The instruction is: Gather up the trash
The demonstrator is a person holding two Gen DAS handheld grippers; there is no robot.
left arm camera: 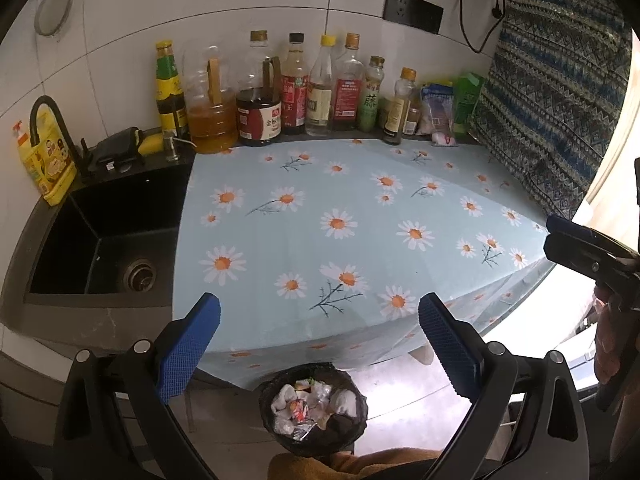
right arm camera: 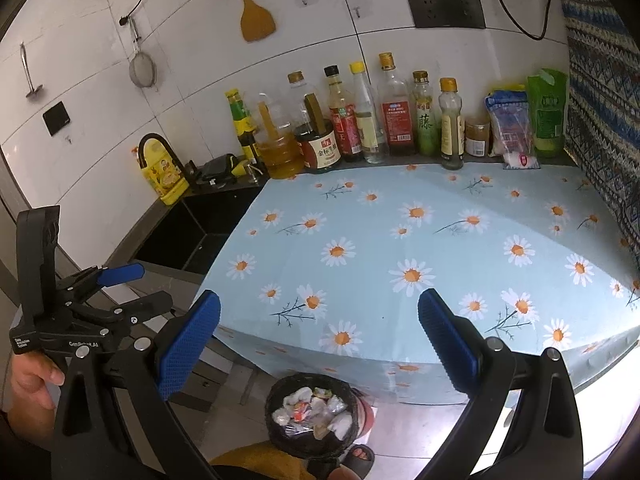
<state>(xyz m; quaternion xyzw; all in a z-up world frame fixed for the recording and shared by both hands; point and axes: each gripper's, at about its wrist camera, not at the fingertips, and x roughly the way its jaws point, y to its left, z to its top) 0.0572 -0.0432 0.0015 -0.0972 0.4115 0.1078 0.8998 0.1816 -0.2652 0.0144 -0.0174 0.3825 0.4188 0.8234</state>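
Kitchen | I'm holding both tongs, left gripper [left arm camera: 319, 340] and right gripper [right arm camera: 319, 338], wide open, empty, above the daisy-print tablecloth's [left arm camera: 360, 208] front edge | risk: the overfull black-lined round bin [left arm camera: 313, 408] is spilling if nudged.

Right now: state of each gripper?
Left gripper: open, empty, above the trash bin.
Right gripper: open, empty.

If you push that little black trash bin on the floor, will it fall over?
Probably it would slide or tip fairly easily. The trash bin looks small and holds only crumpled wrappers and tissues, so it is likely light. It stands on a smooth, shiny floor, which may let it skid. Its bag liner looks soft and floppy.
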